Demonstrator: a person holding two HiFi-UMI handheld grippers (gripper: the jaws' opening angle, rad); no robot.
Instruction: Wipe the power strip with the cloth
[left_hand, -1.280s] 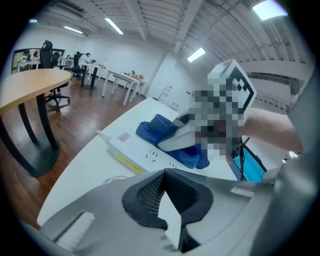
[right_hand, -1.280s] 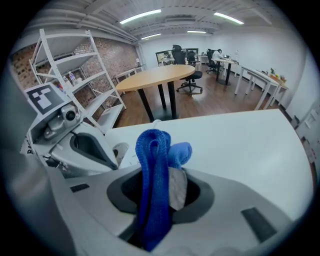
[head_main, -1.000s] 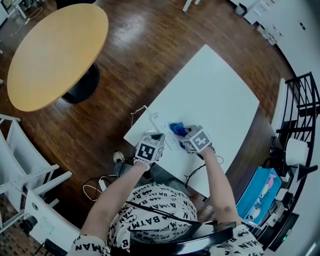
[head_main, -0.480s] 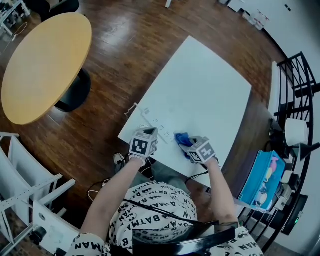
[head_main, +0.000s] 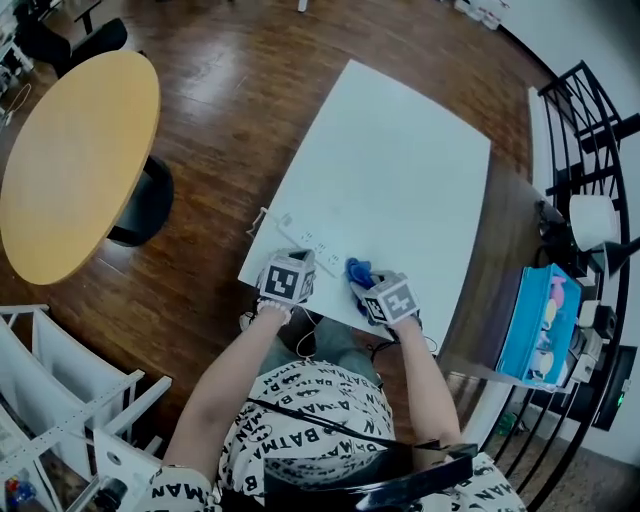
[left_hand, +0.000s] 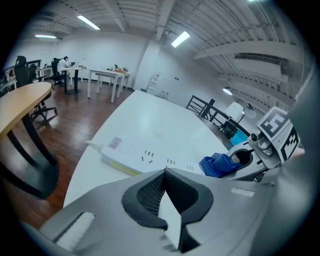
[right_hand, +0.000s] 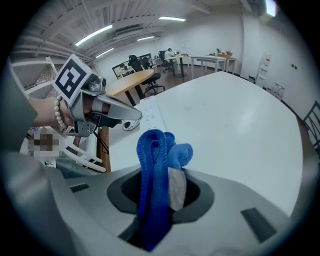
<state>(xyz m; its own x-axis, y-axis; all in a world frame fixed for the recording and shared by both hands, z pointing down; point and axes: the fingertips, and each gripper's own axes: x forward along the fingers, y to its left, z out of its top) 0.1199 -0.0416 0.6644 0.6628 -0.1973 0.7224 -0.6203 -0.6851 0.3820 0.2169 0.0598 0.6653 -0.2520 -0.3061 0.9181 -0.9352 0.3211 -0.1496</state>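
Firmly pinched mid-fold in the right gripper (right_hand: 162, 192), a soft, limp blue cloth (right_hand: 156, 160) sits at the right end of the light-looking, rigid white plastic power strip (left_hand: 145, 159) near the white table's (head_main: 400, 170) left edge; the left gripper (left_hand: 167, 200) is closed, empty.

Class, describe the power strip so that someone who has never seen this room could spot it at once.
Start at the white rectangular table beside the round wooden table. By its near left corner lies the power strip, a long flat white bar. Unlike the bunched blue cloth beside it, it bears rows of socket slots.
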